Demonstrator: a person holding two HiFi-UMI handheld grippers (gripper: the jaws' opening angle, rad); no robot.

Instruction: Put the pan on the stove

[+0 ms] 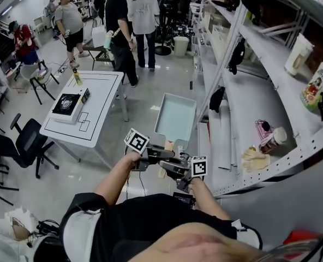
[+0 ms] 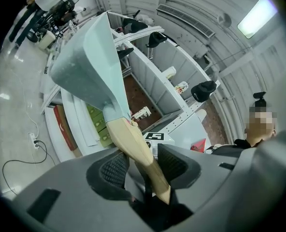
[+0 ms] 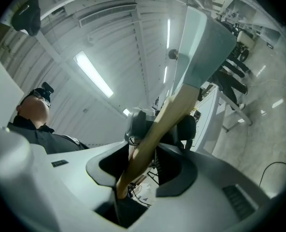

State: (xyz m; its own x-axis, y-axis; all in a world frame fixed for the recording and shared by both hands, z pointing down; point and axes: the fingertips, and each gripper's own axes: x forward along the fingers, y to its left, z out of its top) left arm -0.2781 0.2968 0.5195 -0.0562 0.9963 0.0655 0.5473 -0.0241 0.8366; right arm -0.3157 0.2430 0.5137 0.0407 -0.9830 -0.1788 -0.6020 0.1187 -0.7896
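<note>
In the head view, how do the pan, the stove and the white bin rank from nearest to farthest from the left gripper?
1. The pan, just ahead of the left gripper, which holds it.
2. The stove, on the table to the left.
3. The bin, far ahead at the back.

pan [image 1: 175,113]: matt pale coating | handle [image 2: 133,144]: smooth light wood | jaws: black, ribbed faces
</note>
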